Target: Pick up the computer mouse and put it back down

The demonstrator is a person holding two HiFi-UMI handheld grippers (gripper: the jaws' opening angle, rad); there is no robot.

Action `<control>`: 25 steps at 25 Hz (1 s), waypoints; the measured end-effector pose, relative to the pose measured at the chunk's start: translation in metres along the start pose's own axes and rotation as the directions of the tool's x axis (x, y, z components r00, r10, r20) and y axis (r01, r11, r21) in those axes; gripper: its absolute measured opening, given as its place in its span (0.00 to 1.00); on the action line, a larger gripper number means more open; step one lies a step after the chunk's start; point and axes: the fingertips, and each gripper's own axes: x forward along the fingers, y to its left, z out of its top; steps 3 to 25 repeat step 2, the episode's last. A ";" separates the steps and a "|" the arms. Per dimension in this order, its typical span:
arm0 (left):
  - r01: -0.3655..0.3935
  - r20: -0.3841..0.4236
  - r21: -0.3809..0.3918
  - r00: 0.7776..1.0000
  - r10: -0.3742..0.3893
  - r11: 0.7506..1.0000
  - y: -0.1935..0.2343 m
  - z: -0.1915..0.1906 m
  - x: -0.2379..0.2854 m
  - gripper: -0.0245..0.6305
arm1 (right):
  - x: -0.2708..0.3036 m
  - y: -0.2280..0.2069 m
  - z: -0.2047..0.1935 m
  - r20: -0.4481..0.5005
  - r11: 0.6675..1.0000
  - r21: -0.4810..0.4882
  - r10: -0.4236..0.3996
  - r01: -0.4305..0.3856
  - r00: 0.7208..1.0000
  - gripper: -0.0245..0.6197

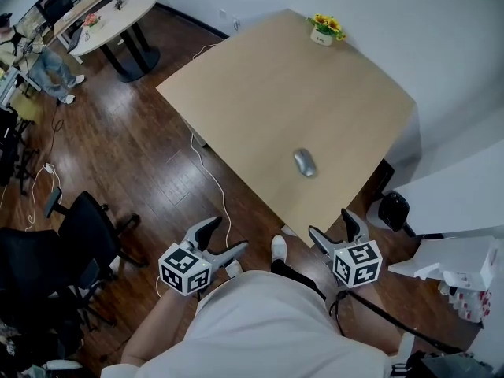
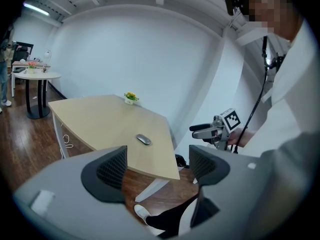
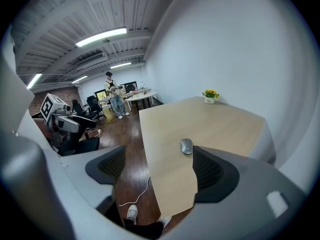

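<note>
A grey computer mouse [image 1: 305,162] lies on the light wooden table [image 1: 260,93], toward its near right part. It shows too in the left gripper view as the mouse [image 2: 144,139] and in the right gripper view as the mouse [image 3: 186,145]. My left gripper [image 1: 223,235] hangs open off the table's near side, above the floor. My right gripper [image 1: 335,228] is open as well, just short of the table's near corner. Both hold nothing. In each gripper view the jaws [image 2: 157,166] [image 3: 157,170] stand wide apart with nothing between them.
A small pot of yellow flowers [image 1: 325,28] stands at the table's far corner. A white cable [image 1: 209,172] trails over the wooden floor by the table's left edge. Black office chairs [image 1: 71,242] stand at the left. A round white table [image 1: 110,18] and a person [image 3: 116,100] are far off.
</note>
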 end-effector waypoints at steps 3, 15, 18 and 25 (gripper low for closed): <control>-0.004 -0.006 -0.010 1.000 0.004 1.000 -0.001 -0.002 0.005 0.59 | 0.002 -0.003 -0.003 -0.013 1.000 0.001 0.007 -0.007 1.000 0.70; -0.004 -0.006 -0.010 1.000 0.004 1.000 -0.001 -0.002 0.005 0.59 | 0.002 -0.003 -0.003 -0.013 1.000 0.001 0.007 -0.007 1.000 0.70; -0.004 -0.006 -0.010 1.000 0.004 1.000 -0.001 -0.002 0.005 0.59 | 0.002 -0.003 -0.003 -0.013 1.000 0.001 0.007 -0.007 1.000 0.70; -0.004 -0.006 -0.010 1.000 0.004 1.000 -0.001 -0.002 0.005 0.59 | 0.002 -0.003 -0.003 -0.013 1.000 0.001 0.007 -0.007 1.000 0.70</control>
